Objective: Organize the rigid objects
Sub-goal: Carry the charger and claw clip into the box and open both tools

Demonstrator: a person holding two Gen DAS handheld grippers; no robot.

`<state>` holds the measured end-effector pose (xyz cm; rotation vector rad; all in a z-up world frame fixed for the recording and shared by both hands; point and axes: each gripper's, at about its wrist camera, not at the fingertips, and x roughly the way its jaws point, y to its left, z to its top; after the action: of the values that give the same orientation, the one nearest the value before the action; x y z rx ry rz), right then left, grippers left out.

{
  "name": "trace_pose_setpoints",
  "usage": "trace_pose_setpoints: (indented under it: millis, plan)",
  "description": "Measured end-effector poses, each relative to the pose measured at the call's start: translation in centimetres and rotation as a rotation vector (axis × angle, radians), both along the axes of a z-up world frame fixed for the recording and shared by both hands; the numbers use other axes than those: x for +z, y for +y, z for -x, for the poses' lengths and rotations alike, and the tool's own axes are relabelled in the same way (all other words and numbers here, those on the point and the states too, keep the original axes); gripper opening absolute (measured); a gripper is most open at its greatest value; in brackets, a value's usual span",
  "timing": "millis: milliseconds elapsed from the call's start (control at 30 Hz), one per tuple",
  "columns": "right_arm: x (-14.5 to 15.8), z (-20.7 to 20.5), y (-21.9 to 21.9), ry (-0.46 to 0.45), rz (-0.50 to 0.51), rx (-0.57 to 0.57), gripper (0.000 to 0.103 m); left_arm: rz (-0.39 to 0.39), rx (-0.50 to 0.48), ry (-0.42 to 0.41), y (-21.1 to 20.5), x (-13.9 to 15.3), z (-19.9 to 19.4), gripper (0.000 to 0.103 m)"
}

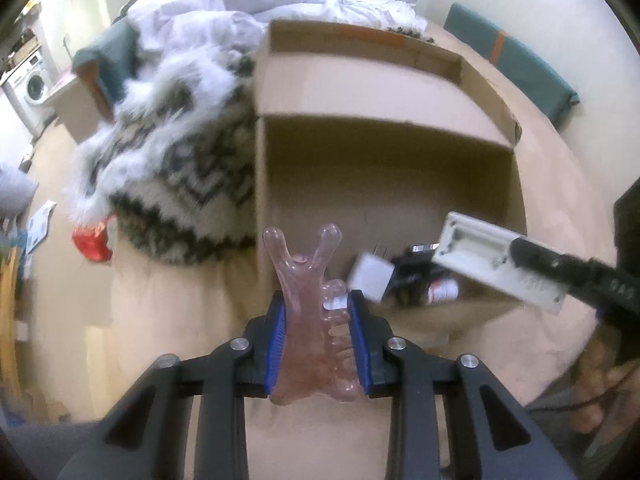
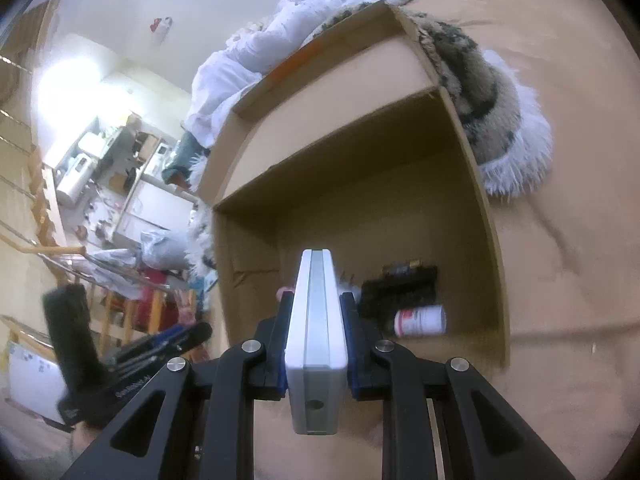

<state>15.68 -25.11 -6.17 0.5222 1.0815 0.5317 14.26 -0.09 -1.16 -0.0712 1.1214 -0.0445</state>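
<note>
My left gripper [image 1: 317, 304] is shut on a translucent pink comb-like massage tool [image 1: 308, 304], held upright just in front of an open cardboard box [image 1: 384, 128]. My right gripper [image 2: 315, 300] is shut on a flat white and grey device [image 2: 316, 336], held edge-on over the box's near rim; the device also shows in the left wrist view [image 1: 500, 256]. Inside the box [image 2: 472, 152] lie a white plug adapter [image 1: 370, 278], a black object [image 2: 400, 284] and a small white can with a red label [image 2: 420, 320].
The box sits on a tan bedspread [image 2: 560, 240]. A black-and-white fuzzy blanket [image 1: 176, 168] and a white duvet [image 1: 248, 4] lie beside and behind it. A red packet [image 1: 94, 240] lies at the left. A teal pillow [image 1: 516, 60] lies at the right.
</note>
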Motion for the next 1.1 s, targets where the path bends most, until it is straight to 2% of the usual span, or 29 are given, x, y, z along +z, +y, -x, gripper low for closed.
trace_pose_setpoints:
  millis: [133,367,567,800,1100]
  plan:
    - [-0.9,-2.4,0.7,0.005,0.021,0.011,0.023,-0.021,-0.011,-0.007,-1.2,-1.0,-2.9,0.027]
    - [-3.1,-5.2,1.6,0.022,0.0,0.016,0.023,-0.042,-0.031,-0.012,-2.8,-4.0,-5.7,0.027]
    - [-4.7,-5.7,2.5,0.069,0.021,0.021,0.023,-0.035,-0.036,0.011,-3.1,-6.3,-6.1,0.027]
    - [-6.2,-6.0,3.2,0.135,0.096,0.02,0.023,-0.056,-0.048,0.042,-3.5,-7.9,-6.4,0.027]
    - [-6.2,-6.3,3.3,0.138,0.128,0.005,0.027,-0.071,-0.057,0.046,-3.7,-8.7,-6.3,0.027]
